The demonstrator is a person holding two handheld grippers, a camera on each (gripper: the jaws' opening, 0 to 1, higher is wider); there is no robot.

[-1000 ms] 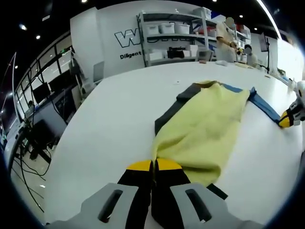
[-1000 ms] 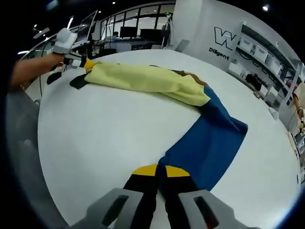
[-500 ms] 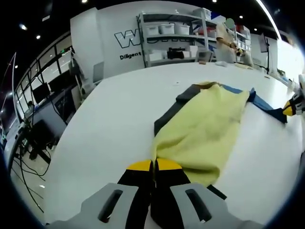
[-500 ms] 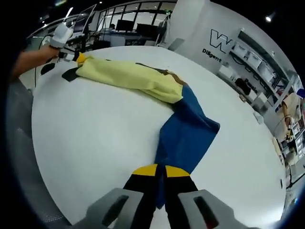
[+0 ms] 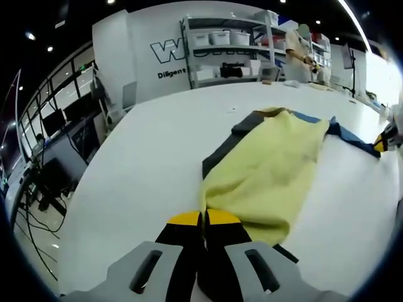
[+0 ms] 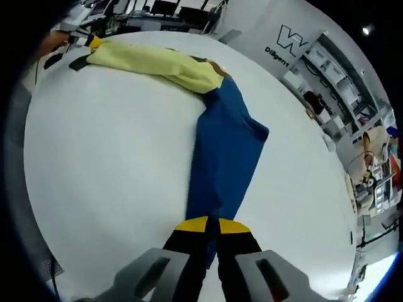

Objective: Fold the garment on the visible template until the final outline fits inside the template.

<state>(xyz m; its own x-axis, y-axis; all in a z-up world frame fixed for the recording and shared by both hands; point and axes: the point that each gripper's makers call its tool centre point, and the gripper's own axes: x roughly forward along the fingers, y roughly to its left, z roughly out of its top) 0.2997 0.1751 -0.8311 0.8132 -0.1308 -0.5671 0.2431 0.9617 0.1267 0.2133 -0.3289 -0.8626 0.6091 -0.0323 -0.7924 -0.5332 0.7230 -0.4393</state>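
You hold the garment [image 5: 264, 170] by two ends, spread long across the white table [image 5: 138, 157]. In the left gripper view, your left gripper [image 5: 203, 220] sits at the near edge of the yellow part, its jaws pressed together on the cloth there. At the far right of that view your right gripper [image 5: 382, 142] shows as a small yellow-tipped shape at the end of the blue strip.

In the right gripper view, the right gripper [image 6: 208, 225] has its jaws closed on the near end of the blue part [image 6: 223, 151], which runs away from you and meets the yellow part [image 6: 151, 61] at the far left. The left gripper [image 6: 91, 43] sits at the far tip of the yellow part.

A dark flat sheet [image 5: 220, 150] pokes out from under the yellow cloth on its left side; I judge this to be the template, though most of it is covered and its outline cannot be checked.

Progress, as I judge it: early. The garment looks to be narrowed lengthwise, but it lies stretched out at full length, well past the dark sheet. Still to do: bring the blue end over onto the yellow part and check that the outline stays inside the template.
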